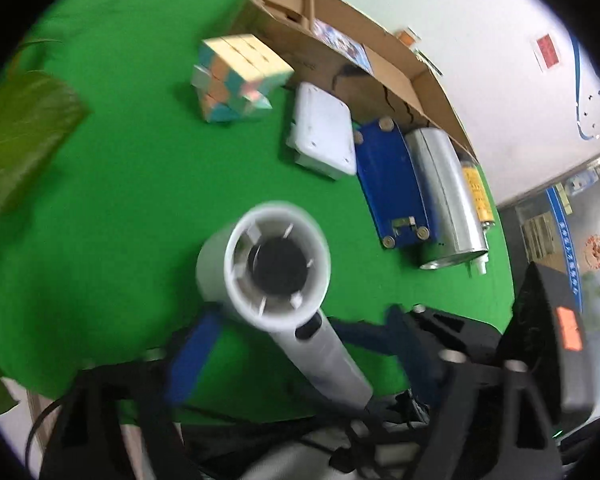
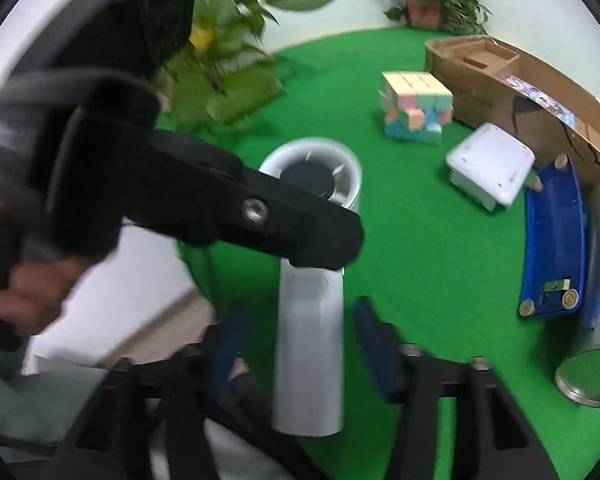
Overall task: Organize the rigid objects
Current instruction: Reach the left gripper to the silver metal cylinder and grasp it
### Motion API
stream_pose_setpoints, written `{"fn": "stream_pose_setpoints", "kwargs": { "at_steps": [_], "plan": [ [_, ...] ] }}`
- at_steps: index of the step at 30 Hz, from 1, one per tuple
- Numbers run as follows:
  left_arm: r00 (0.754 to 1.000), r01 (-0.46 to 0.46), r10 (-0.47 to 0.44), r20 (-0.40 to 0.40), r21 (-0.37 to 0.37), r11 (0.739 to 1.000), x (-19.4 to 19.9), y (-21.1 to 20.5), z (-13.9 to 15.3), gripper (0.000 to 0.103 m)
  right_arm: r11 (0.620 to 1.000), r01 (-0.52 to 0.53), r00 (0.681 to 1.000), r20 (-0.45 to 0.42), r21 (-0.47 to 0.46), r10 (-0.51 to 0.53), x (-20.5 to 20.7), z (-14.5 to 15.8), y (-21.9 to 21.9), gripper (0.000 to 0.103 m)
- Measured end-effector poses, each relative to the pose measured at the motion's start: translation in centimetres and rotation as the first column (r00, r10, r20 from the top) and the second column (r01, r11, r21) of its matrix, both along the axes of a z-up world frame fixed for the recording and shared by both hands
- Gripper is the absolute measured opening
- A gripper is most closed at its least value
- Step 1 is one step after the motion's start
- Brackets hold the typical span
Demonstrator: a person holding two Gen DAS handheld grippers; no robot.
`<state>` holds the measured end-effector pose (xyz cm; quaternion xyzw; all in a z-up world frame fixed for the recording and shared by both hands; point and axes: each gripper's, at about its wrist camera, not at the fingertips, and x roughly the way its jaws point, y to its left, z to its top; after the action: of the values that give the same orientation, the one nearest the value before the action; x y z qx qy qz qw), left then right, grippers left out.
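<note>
A white handheld fan (image 1: 280, 256) with a round head and a long handle (image 2: 308, 352) lies at the near edge of the green cloth (image 1: 120, 160). My left gripper (image 1: 303, 314) straddles the handle just under the head. Its blue fingers (image 1: 192, 360) stand apart from the handle, so it is open. My right gripper (image 2: 300, 305) flanks the handle lower down, with a narrow gap showing on each side. In the right wrist view the left gripper's black arm (image 2: 260, 216) crosses over the fan, held by a hand (image 2: 24, 292).
Farther back lie a pastel puzzle cube (image 1: 236, 80), a white box (image 1: 324, 132), a blue case (image 1: 392, 184), a silver can (image 1: 448, 196) and a yellow tube (image 1: 476, 188), along an open cardboard box (image 1: 340, 32). Potted plants (image 2: 228, 60) stand at the left.
</note>
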<state>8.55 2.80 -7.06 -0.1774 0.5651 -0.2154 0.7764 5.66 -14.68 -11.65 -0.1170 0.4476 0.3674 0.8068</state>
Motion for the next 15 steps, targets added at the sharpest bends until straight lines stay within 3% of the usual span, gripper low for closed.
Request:
{"fn": "stream_pose_setpoints", "kwargs": {
  "at_steps": [1, 6, 10, 11, 13, 14, 15],
  "plan": [
    [1.0, 0.009, -0.01, -0.02, -0.02, 1.0, 0.5, -0.5, -0.3, 0.057, 1.0, 0.02, 1.0, -0.009, 0.01, -0.02, 0.2, -0.1, -0.4, 0.036],
    [0.997, 0.065, -0.067, -0.036, -0.029, 0.997, 2.5, -3.7, -1.4, 0.057, 0.983, 0.163, 0.985, -0.065, 0.085, -0.158, 2.0, 0.0, -3.6, 0.031],
    [0.996, 0.087, -0.088, 0.002, 0.024, 0.996, 3.7, -4.9, -1.0, 0.057, 0.961, 0.234, 0.972, -0.051, 0.145, -0.229, 2.8, 0.8, -5.0, 0.033],
    [0.996, 0.084, -0.084, 0.008, 0.025, 0.996, 4.1, -4.9, -1.1, 0.057, 0.961, 0.233, 0.972, -0.039, 0.145, -0.23, 3.0, 1.5, -5.0, 0.039],
    [0.997, 0.076, -0.076, 0.016, 0.045, 0.996, 4.7, -4.8, -1.2, 0.046, 0.96, 0.229, 0.973, -0.013, 0.161, -0.23, 2.7, 2.2, -5.3, 0.062],
    [0.998, 0.065, -0.067, 0.021, 0.075, 0.995, 4.8, -4.6, -1.2, 0.046, 0.957, 0.238, 0.969, 0.021, 0.166, -0.245, 2.6, 2.8, -5.8, 0.077],
    [0.998, 0.061, -0.063, 0.027, 0.086, 0.994, 4.9, -4.4, -1.0, 0.047, 0.955, 0.244, 0.964, 0.064, 0.168, -0.257, 2.2, 3.6, -6.3, 0.08]
  ]
}}
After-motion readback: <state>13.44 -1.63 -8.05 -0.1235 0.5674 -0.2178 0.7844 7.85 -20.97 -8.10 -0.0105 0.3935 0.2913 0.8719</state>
